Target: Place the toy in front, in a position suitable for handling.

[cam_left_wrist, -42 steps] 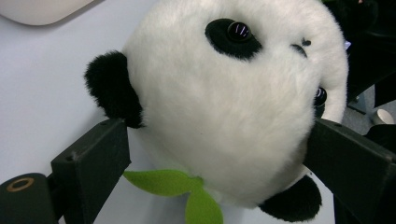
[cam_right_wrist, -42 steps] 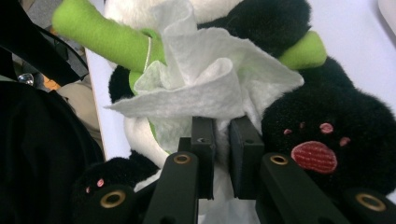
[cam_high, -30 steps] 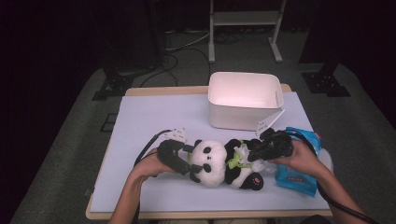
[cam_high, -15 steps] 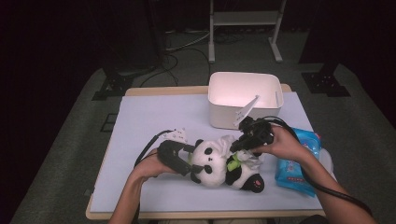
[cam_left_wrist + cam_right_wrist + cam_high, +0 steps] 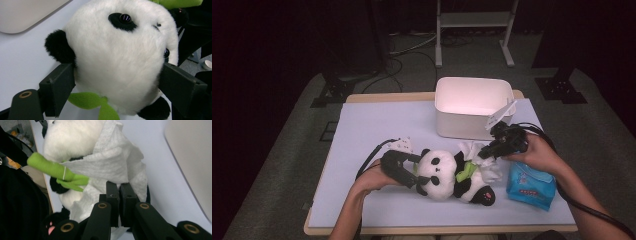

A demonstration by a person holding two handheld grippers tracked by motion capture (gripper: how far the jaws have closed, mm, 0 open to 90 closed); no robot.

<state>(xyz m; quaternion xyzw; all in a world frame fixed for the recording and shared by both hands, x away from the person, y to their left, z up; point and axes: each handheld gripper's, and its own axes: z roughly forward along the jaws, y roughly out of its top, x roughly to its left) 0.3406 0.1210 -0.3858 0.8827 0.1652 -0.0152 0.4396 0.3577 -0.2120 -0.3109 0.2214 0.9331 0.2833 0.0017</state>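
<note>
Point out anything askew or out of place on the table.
The panda plush lies on its side, head clamped by the left hand-held gripper. A crumpled white wipe drapes its body, pinched by the right hand-held gripper.

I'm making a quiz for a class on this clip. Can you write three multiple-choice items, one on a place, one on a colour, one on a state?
1. Where does the blue wet-wipe pack lie?
A. inside the white plastic bin
B. on the table beside the right hand
C. on the floor

2. What colour is the felt leaf on the black-and-white plush panda?
A. green
B. red
C. yellow

3. How do the right gripper jaws stand?
A. wide open
B. shut on the white wipe
C. shut on the panda's ear

Key: 1 B, the high view shows it on the table; 2 A, both gripper views show green; 3 B, the jaws pinch the wipe.
</note>
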